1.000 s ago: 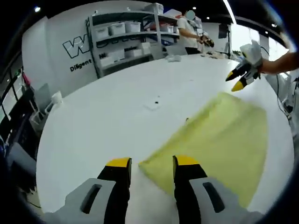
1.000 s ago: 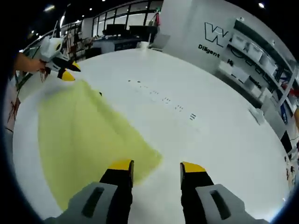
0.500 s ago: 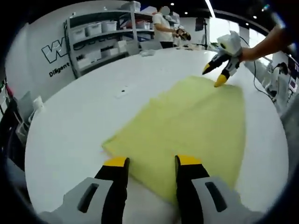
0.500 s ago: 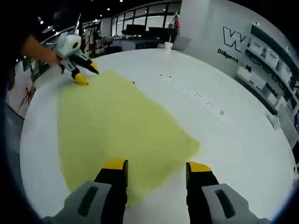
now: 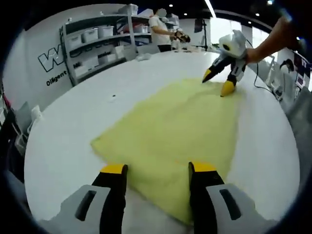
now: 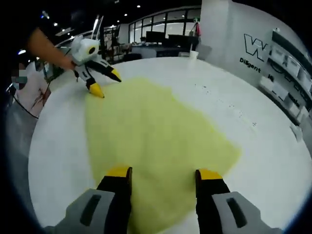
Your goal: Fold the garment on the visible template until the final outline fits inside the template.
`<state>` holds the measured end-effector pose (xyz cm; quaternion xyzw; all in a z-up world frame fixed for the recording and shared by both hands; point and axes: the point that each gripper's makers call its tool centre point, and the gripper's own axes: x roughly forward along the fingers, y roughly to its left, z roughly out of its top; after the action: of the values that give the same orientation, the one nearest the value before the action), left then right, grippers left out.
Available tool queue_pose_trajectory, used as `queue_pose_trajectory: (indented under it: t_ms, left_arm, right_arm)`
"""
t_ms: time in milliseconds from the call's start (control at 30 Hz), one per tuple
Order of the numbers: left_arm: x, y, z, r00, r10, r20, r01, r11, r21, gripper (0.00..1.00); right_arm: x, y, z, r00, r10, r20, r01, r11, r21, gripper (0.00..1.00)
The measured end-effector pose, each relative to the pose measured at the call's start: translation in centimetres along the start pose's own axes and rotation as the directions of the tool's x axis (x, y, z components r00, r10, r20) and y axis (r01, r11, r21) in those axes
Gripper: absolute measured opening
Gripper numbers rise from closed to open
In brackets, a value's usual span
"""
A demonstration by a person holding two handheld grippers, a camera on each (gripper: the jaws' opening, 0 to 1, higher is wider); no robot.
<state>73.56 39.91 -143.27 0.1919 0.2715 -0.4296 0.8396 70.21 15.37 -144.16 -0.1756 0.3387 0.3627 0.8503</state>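
**Across the white table, both grippers line up on opposite ends of the yellow garment**

On the table (image 5: 73, 126) the yellow garment (image 5: 180, 126) lies spread flat. No template outline can be made out under it. Best play, by my read: take two matching corners together, lift low, carry the edge straight over so the fold lands square.

Left gripper (image 5: 157, 169): jaws wide apart, gripping nothing, tips over the near edge; contact is unclear. Seen from across the cloth, it (image 6: 106, 82) sits at a far corner. Right gripper (image 6: 163, 173): equally spread, empty, poised over its own edge; from opposite (image 5: 217, 81) its tips straddle the corner.
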Motion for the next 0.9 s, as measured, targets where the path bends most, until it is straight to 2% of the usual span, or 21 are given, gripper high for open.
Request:
queue_pose_trajectory:
  t_ms: [33,133,233,300,333,433,500,667,767,800,900]
  left_arm:
    - [-0.1,0.3,-0.4,1.000,0.022,-0.009,-0.023,0.997,-0.072,0.55]
    - [-0.3,1.1,-1.0,0.998,0.049,-0.030,-0.053,0.986,-0.158,0.62]
    - [-0.5,1.0,-1.0,0.998,0.040,-0.037,-0.044,0.994,-0.104,0.63]
    - [-0.8,0.8,-0.6,0.999,0.039,-0.035,-0.039,0.999,-0.018,0.62]
    - [-1.0,0.3,-0.5,0.999,0.035,-0.039,-0.036,0.999,-0.028,0.60]
    - [-1.2,-0.7,-0.1,0.999,0.011,-0.030,-0.011,1.000,0.017,0.56]
    - [-1.4,-1.5,0.0,1.000,-0.004,-0.026,0.005,1.000,0.013,0.55]
    - [-1.9,-2.5,0.0,1.000,-0.022,-0.012,0.022,1.000,-0.006,0.64]
    - [-1.9,-3.1,0.7,1.000,-0.020,0.012,0.021,0.997,-0.069,0.70]
    - [-1.7,-3.7,1.4,0.999,-0.024,0.033,0.025,0.998,-0.055,0.71]
    - [-0.9,-5.0,1.7,0.999,-0.037,0.025,0.038,0.999,-0.025,0.70]
  right_arm:
    - [-0.2,0.0,-0.3,1.000,-0.003,0.002,0.003,1.000,0.012,0.50]
    - [-0.5,-0.4,-1.0,1.000,-0.010,0.010,0.010,1.000,0.022,0.53]
    - [-1.2,-1.2,-1.8,0.999,-0.039,-0.004,0.039,0.997,0.060,0.60]
    - [-1.7,-1.7,-2.2,0.999,-0.048,-0.011,0.049,0.997,0.066,0.63]
    - [-1.9,-1.8,-2.2,0.999,-0.051,-0.013,0.052,0.997,0.064,0.62]
    - [-2.4,-1.3,-2.3,0.998,-0.056,-0.017,0.057,0.997,0.052,0.59]
    - [-2.5,-1.3,-2.4,0.998,-0.058,-0.020,0.059,0.997,0.050,0.59]
    - [-2.9,0.1,-2.8,0.999,-0.037,-0.022,0.037,0.999,0.036,0.58]
    - [-2.9,1.2,-2.0,1.000,-0.027,0.004,0.026,0.999,0.031,0.57]
    - [-2.8,1.5,-1.7,1.000,-0.026,0.009,0.026,0.999,0.032,0.57]
    - [-2.1,2.6,-0.9,1.000,-0.015,0.017,0.014,0.999,0.032,0.57]
